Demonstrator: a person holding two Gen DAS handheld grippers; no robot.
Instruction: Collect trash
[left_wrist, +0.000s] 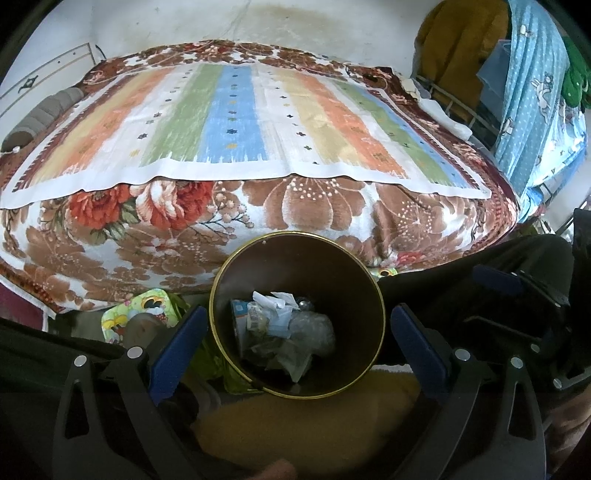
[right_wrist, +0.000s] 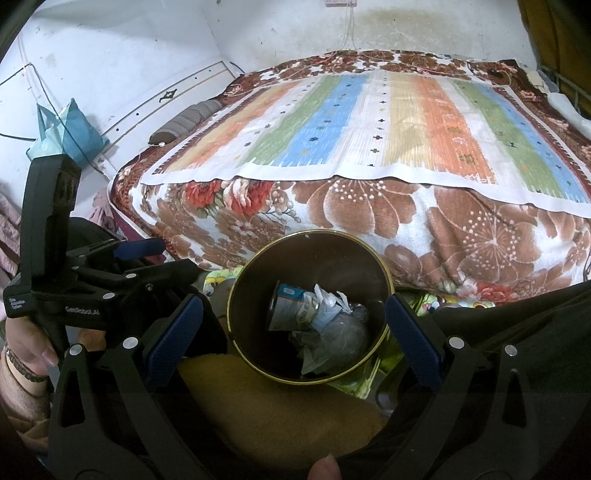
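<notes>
Bed (left_wrist: 236, 110), striped cloth on a floral blanket; no loose trash shows on it. Below its near edge stands my bin (left_wrist: 297, 314), upright, long axis vertical, mouth facing up toward both cameras, gold rim round. I judge it stiff and light, best taken at the rim or by the wall from opposite sides. Inside lies the trash (left_wrist: 280, 328): crumpled paper, clear plastic wrap and a small carton (right_wrist: 286, 306) tipped on end against the wall, all soft, light and easily crushed; pinch a fold, not a flat face. My left gripper (left_wrist: 295, 343) and right gripper (right_wrist: 295, 332) both hang spread wide over the bin, holding nothing.
</notes>
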